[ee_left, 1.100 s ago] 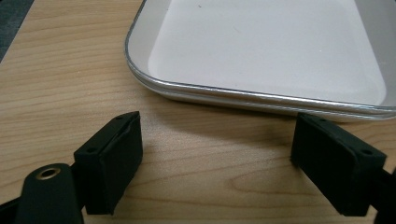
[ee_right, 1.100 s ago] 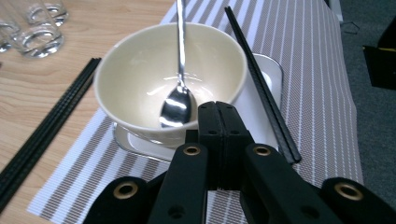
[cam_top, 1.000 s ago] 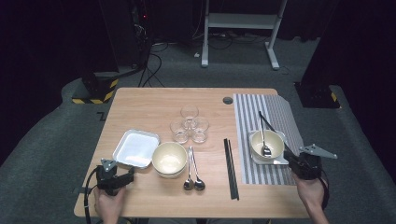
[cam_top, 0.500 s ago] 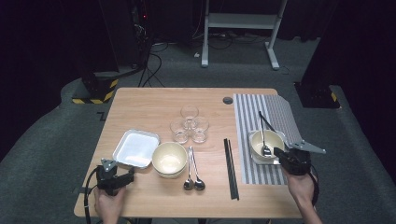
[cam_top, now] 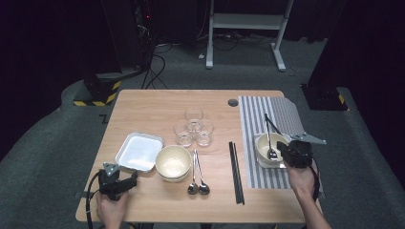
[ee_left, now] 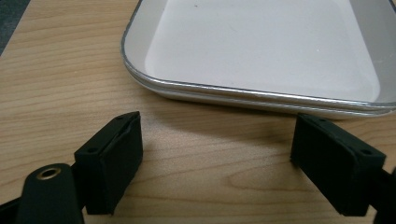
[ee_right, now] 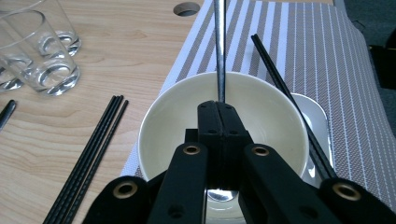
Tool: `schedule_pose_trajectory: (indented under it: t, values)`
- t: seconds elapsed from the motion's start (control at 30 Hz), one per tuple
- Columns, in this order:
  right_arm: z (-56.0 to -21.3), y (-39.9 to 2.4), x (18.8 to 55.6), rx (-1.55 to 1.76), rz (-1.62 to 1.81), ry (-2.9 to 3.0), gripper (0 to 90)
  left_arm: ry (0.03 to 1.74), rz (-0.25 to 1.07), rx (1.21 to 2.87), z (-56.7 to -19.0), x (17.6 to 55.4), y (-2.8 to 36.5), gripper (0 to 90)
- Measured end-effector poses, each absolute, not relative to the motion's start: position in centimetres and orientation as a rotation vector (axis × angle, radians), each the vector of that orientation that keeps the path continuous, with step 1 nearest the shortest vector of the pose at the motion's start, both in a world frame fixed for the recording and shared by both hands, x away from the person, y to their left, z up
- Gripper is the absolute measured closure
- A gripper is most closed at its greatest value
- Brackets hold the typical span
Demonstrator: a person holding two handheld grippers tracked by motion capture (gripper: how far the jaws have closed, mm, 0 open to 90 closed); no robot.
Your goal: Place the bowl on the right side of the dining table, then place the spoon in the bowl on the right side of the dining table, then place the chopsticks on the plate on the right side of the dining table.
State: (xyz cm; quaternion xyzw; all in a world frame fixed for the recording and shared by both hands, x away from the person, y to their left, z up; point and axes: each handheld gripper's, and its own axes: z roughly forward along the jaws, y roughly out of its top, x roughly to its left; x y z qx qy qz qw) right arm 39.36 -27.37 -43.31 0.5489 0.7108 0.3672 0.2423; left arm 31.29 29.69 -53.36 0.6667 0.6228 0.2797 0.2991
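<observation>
Right gripper view: the right gripper has its two black jaws pressed together on the thin steel handle of a metal spoon. The handle rises straight up from between the jaw tips, and the spoon's shiny bowl end shows below the jaws, inside a round cream ceramic bowl. That bowl sits on a small white square dish, and both rest on a grey-and-white striped placemat. A single black chopstick lies slanted across the bowl's rim on the side away from the glasses. Off the mat, on the light wooden tabletop, a bundle of black chopsticks lies beside the bowl, and clear drinking glasses stand farther off.

In the high view the right gripper hangs at the near edge of that bowl, with the spoon in it.

In the left gripper view the left gripper holds its jaws wide apart with nothing between them, low over the bare tabletop just short of the rim of a white rectangular tray. From above, a second cream bowl sits beside that tray, and two metal spoons lie just past it.
</observation>
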Motion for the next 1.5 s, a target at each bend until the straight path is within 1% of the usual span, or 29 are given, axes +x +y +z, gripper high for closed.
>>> schedule_pose_trajectory:
  t: [0.23,0.33,0.57,0.77,0.93,1.2,1.5]
  values:
    - [-43.5,-27.0,40.6,1.550,0.985,1.977,90.0,1.656,0.740,1.768,-53.3,31.3,29.8,17.4]
    - [-43.9,-26.9,41.3,1.539,0.953,2.007,90.0,1.657,0.743,1.771,-53.3,31.3,29.7,17.6]
    - [-43.6,-27.4,43.1,1.547,0.945,1.963,90.0,1.661,0.747,1.765,-53.3,31.3,29.7,17.6]
    - [-43.7,-26.8,44.6,1.529,0.922,1.971,90.0,1.661,0.747,1.765,-53.3,31.4,29.7,17.6]
    - [-43.5,-26.5,45.1,1.507,0.904,1.977,89.9,1.662,0.746,1.764,-53.3,31.4,29.7,17.6]
    - [-43.5,-27.2,46.2,1.530,0.902,1.954,89.9,1.662,0.744,1.764,-53.3,31.4,29.7,17.5]
    - [-42.6,-27.0,47.0,1.534,0.917,1.944,90.0,1.662,0.744,1.764,-53.3,31.4,29.7,17.5]
